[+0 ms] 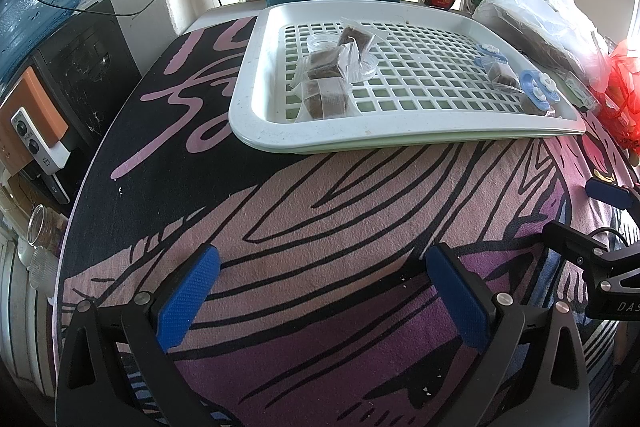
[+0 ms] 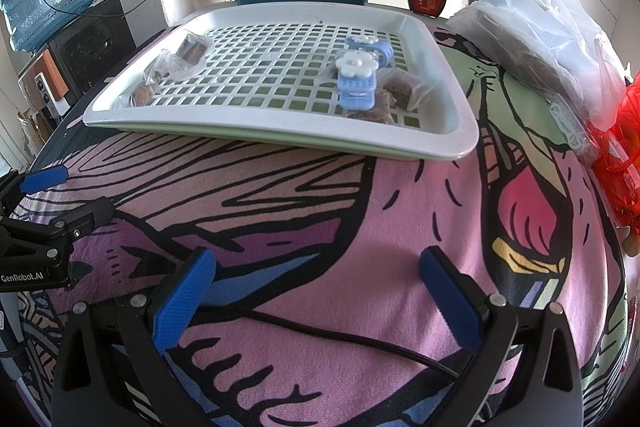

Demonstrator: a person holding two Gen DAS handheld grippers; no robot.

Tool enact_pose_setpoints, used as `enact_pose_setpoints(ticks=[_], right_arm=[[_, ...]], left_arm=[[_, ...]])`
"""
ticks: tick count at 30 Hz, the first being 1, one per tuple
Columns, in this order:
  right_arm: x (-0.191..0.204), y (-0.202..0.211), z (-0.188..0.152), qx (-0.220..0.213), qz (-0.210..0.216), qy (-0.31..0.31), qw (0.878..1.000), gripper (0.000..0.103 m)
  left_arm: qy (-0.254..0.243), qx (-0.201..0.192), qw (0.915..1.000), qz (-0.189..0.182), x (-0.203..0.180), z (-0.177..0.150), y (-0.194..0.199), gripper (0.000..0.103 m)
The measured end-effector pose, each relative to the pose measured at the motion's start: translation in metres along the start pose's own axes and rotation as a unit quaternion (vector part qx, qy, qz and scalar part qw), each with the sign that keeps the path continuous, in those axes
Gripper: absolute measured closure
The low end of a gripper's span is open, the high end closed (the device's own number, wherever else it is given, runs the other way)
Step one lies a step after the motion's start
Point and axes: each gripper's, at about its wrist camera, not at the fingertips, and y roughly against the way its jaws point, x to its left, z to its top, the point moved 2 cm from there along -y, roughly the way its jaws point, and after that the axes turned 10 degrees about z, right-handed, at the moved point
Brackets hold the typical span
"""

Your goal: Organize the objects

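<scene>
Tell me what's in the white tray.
The tray holds wrapped brown blocks on its left and two blue flower clips on more packets on its right. What lies beneath the clips is partly hidden.

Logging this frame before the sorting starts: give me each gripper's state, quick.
Left gripper: open, holding nothing, above the printed cloth.
Right gripper: open, holding nothing.

Bright daylight from back, w/ blown-out walls, soft shadows, sharp centre, heavy fisheye warp + dark corners.
</scene>
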Motion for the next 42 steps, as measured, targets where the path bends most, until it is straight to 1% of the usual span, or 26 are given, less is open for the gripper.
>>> enact_pose_setpoints(ticks=[42], right_arm=[[0.0004,0.0002,0.0001,0.000,0.000,0.000,1.000,0.000]], left_arm=[[0.001,-0.001,1.0000,-0.002,0.0032,-0.0024,0.0015,0.000]])
